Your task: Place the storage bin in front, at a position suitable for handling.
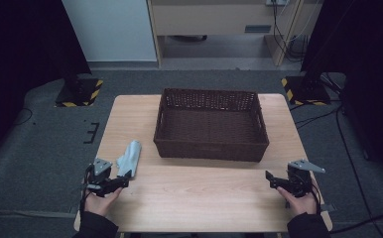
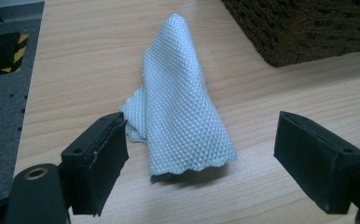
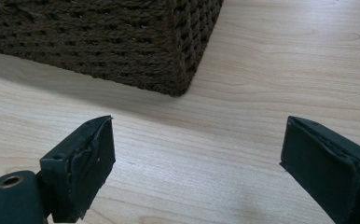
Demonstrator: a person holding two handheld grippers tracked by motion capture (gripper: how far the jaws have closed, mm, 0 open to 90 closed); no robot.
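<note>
Just ahead of your left gripper [image 2: 201, 154], jaws apart and empty: pale waffle-weave cloth [image 2: 180, 102] on the table [image 1: 204, 198], long axis pointing away, left of the wicker basket [image 1: 211, 124]. Right gripper [image 1: 281, 181], also apart, lies well off.

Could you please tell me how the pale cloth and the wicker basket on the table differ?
The cloth is pale blue-grey and lies limp and crumpled; the basket is dark brown and stands rigid with upright woven walls. The cloth is far smaller than the basket. The cloth lies just ahead of the open left tool; the basket sits mid-table. Both rest on the wooden table.
</note>
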